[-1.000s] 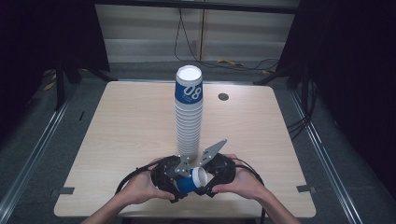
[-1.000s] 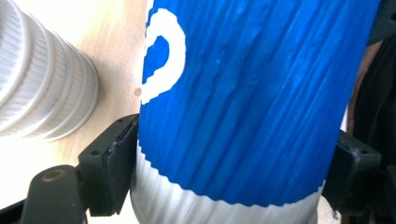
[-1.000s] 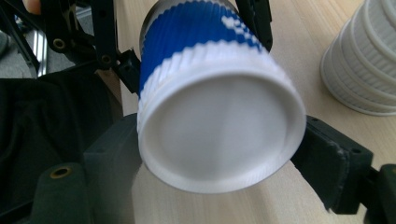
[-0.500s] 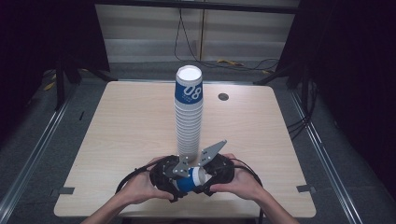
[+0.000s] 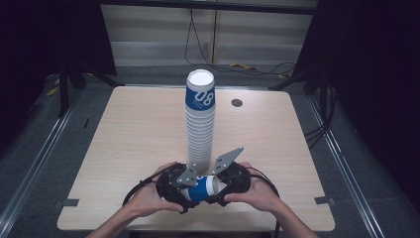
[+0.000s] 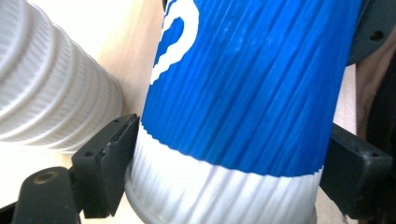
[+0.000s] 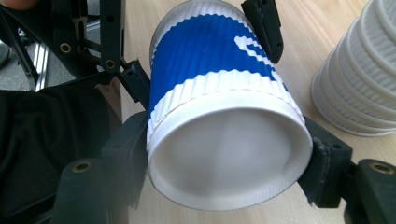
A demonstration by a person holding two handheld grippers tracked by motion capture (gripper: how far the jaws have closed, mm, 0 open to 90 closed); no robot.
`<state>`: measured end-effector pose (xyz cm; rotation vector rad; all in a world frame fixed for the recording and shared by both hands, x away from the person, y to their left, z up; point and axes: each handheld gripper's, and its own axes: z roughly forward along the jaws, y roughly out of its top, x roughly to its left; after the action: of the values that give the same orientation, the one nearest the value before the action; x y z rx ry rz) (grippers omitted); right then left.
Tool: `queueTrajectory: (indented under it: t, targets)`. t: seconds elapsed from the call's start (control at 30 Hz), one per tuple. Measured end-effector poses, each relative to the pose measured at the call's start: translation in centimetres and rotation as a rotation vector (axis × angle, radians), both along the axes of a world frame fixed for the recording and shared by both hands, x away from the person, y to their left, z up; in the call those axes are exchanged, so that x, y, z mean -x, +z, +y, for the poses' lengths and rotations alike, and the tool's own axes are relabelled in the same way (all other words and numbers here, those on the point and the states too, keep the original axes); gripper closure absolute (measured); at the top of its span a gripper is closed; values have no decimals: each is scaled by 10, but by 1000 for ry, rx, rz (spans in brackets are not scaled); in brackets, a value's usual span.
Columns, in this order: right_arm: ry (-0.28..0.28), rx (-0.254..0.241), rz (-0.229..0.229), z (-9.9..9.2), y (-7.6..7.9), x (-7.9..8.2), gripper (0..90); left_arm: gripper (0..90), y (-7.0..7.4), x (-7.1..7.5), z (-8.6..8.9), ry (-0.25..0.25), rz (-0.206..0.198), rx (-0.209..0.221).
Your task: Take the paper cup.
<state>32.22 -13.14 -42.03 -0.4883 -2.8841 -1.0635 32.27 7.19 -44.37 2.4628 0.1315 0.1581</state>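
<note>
A tall stack of white ribbed paper cups [image 5: 200,134], topped by a blue cup marked 08, stands upright mid-table. Just in front of it, near the table's front edge, a single blue-and-white cup [image 5: 203,188] lies sideways in the air between both grippers. My left gripper [image 5: 189,192] is shut on its narrow base end [image 6: 224,186], one black jaw on each side. My right gripper [image 5: 219,185] is shut on the wide rim end [image 7: 229,154], whose white mouth faces that camera. The stack's lower cups [image 7: 359,88] rise close beside the held cup.
The wooden table [image 5: 124,129] has bare room left and right of the stack. A small dark round insert [image 5: 236,102] sits at the back right. Black cables [image 5: 141,191] trail from the grippers toward the front edge. Dark floor surrounds the table.
</note>
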Motion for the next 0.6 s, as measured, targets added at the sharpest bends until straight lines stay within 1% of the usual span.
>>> queueTrajectory:
  t: [0.03, 0.1, 0.13, 0.17, 0.2, 0.23, 0.27, 0.3, 0.37, 0.43, 0.5, 0.53, 0.57, 0.6]
  targets:
    - [0, 0, 3, 0, 0, 0, 286, 144, -1, 0, 1, 4, -3, 9]
    - [-7, -6, 22, -1, 0, -1, 286, 142, -2, 0, 3, 8, 7, 32]
    - [-7, -5, 18, -2, 0, -2, 286, 142, -3, 0, 3, 11, -3, 44]
    - [-10, -6, 18, -2, 0, -2, 286, 141, -2, 0, 4, 4, -7, 38]
    - [-9, -6, 19, -2, 0, -2, 287, 141, -2, 1, 4, 13, -9, 50]
    - [-9, -7, 15, -2, 0, -2, 287, 140, -2, 1, 4, 14, -7, 51]
    - [-7, -6, 14, -2, -1, -2, 287, 141, -2, 1, 5, 0, -12, 28]
    - [-10, 0, 24, -1, -1, -1, 287, 142, -2, 1, 5, 5, -17, 31]
    - [-2, -2, 27, -1, -2, -2, 287, 143, -3, 1, 6, -2, -8, 31]
    - [-3, -1, 27, 0, -2, -2, 287, 142, -5, 1, 7, 0, -10, 49]
    - [-4, 1, 30, 0, -3, -2, 288, 145, -4, 1, 9, -10, -25, 48]
    - [-6, 0, 30, 1, -3, -2, 288, 145, -4, 1, 9, -12, -21, 39]
    - [-6, 5, 30, 1, -3, -2, 288, 145, -5, 1, 9, -9, -24, 51]
    - [1, 7, 20, 1, -3, -2, 287, 145, -5, 2, 9, -11, -30, 52]
